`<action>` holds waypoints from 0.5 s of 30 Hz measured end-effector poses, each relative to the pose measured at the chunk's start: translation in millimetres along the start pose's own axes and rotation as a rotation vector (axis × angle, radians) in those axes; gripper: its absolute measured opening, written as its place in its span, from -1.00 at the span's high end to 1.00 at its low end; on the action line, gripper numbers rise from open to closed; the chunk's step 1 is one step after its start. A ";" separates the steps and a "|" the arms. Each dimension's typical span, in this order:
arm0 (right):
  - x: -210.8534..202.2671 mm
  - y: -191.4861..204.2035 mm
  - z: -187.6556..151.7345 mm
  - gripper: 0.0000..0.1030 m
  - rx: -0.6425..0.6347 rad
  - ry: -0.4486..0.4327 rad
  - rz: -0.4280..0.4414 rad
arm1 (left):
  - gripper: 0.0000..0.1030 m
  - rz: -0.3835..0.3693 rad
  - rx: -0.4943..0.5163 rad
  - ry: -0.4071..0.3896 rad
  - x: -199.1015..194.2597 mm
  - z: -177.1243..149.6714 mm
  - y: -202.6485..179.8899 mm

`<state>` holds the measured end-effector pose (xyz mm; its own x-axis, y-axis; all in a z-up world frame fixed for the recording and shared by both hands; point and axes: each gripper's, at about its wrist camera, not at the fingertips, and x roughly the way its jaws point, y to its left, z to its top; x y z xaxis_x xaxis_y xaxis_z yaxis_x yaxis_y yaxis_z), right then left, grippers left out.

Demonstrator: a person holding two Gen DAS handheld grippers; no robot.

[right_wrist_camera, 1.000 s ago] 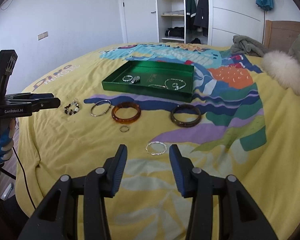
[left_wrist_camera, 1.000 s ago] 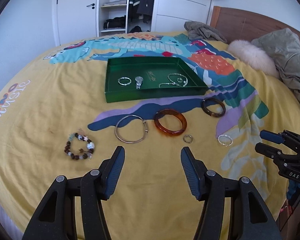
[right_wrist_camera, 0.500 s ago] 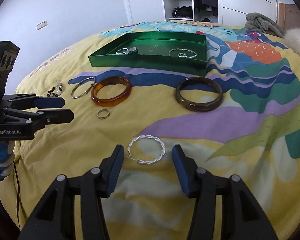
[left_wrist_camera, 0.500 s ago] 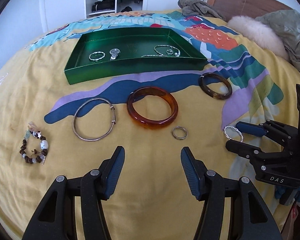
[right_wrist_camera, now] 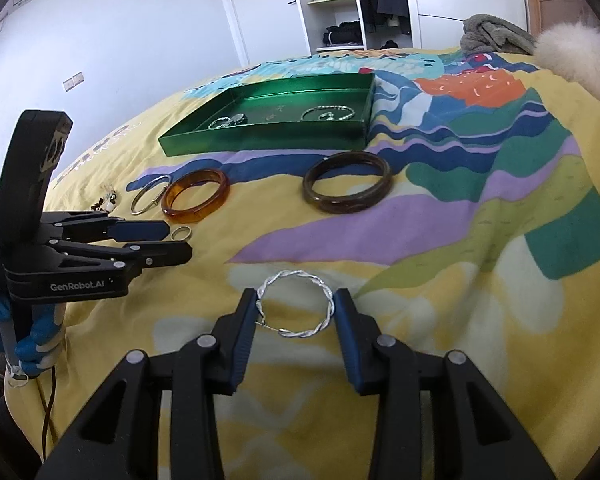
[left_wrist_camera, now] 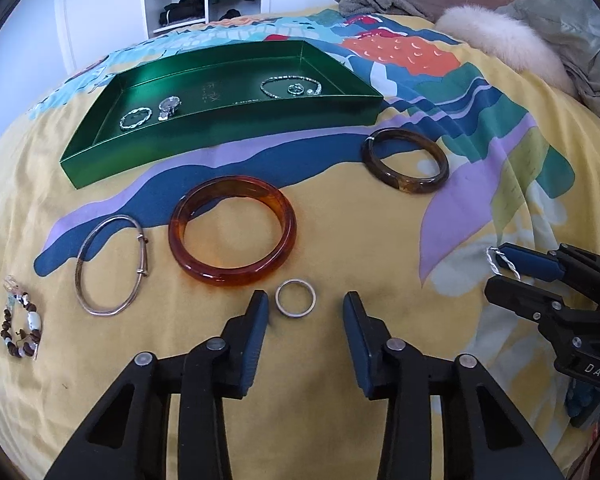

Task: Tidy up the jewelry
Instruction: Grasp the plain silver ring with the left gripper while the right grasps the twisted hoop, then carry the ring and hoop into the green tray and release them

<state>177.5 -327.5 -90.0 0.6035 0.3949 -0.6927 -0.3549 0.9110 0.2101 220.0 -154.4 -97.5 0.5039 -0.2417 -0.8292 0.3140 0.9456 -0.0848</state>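
bedspread (left_wrist_camera: pixel 340 420): soft, gives under push; risks jewelry sinking, pads catching cloth.
green tray (left_wrist_camera: pixel 228 136): far side, well apart; drop risk in transit.
right gripper (right_wrist_camera: pixel 296 308): narrowing around twisted silver hoop (right_wrist_camera: pixel 300 304); thin wire, may tilt or spring out.
left gripper (left_wrist_camera: pixel 306 312): closing, small ring (left_wrist_camera: pixel 296 298) between pads, untouched; may skid away.

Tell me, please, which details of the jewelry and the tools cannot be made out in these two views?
- Twisted silver hoop, left wrist view: mostly hidden behind the right tool.
- Gold lettering on the green tray floor: too small to read.
- Beaded bracelet, right wrist view: too small, partly behind the left tool.
- Whether the closing right tool's pads press the hoop: unclear.
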 end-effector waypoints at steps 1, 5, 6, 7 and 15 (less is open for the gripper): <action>-1.6 -2.4 -0.8 0.29 0.008 -0.005 0.000 | 0.37 0.002 0.000 0.001 2.5 1.0 -1.2; -2.5 -8.0 -2.5 0.29 0.024 -0.015 0.001 | 0.61 0.009 0.000 0.004 8.4 1.8 -3.5; -2.7 -8.9 -3.1 0.29 0.026 -0.016 0.001 | 0.61 0.009 0.001 0.002 8.3 1.5 -3.6; -2.7 -9.7 -3.6 0.29 0.028 -0.018 0.001 | 0.61 0.009 0.003 0.000 7.7 1.3 -3.9; -5.9 -12.9 -5.5 0.29 0.048 -0.025 -0.002 | 0.61 -0.022 0.028 -0.031 -6.4 2.8 -8.2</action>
<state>174.6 -342.2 -92.5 0.6224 0.3954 -0.6755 -0.3194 0.9162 0.2421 216.5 -161.3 -89.9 0.5208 -0.2695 -0.8100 0.3475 0.9336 -0.0872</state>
